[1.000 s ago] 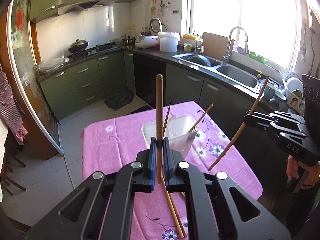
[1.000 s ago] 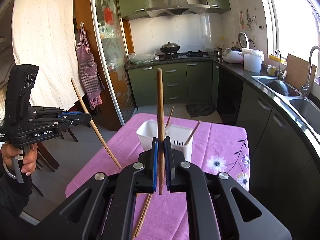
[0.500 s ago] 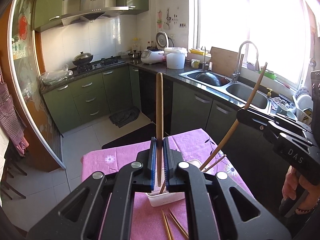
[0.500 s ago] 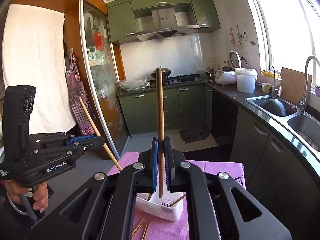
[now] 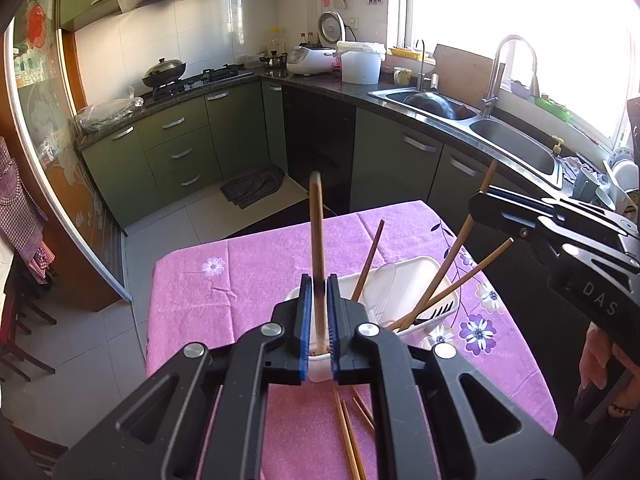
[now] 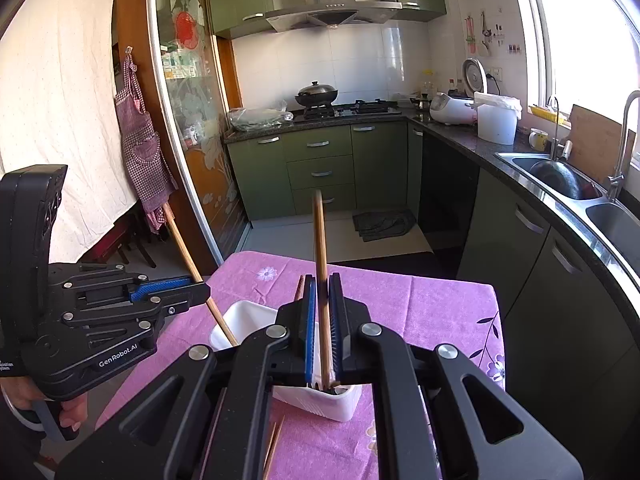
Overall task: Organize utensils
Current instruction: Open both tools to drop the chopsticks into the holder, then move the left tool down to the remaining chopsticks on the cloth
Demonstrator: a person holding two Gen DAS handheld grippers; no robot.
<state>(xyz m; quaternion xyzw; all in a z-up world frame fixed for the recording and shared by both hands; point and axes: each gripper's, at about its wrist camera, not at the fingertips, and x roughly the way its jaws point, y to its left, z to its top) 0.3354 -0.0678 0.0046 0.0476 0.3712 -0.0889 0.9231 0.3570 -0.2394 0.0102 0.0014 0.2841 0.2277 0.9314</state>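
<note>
The left tool is clamped on one upright wooden chopstick, its lower end dipping into the white utensil holder; the right tool likewise pinches a second chopstick, whose tip reaches down into the same holder; each tool shows in the other's view, the right and the left, with a hand on the left one's grip; two more chopsticks lean inside the holder; it stands mid-worktop on a purple flowered cloth; loose chopsticks lie on the cloth toward the near edge.
</note>
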